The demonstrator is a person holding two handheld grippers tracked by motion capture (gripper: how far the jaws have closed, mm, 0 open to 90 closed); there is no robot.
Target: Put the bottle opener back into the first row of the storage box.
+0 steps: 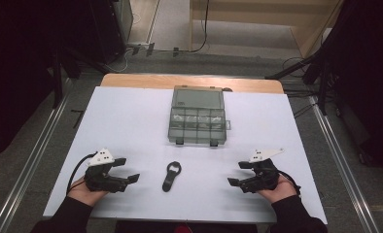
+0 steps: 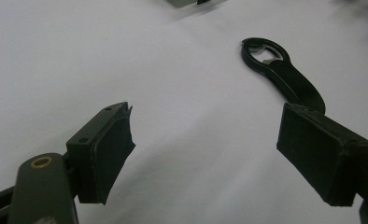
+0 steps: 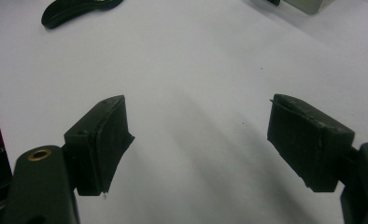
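Both grippers, left and right, gaping, empty, flanking opener. Box beyond opener, lid up. Nothing started; likely next: grab opener.

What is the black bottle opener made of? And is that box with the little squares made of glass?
The bottle opener looks like black plastic or coated metal with a slight sheen; a bright bit inside its ring suggests a metal insert. The box is probably clear, smoky-grey plastic rather than glass: you can see through its open lid and dividers, and it has small dark clip latches.
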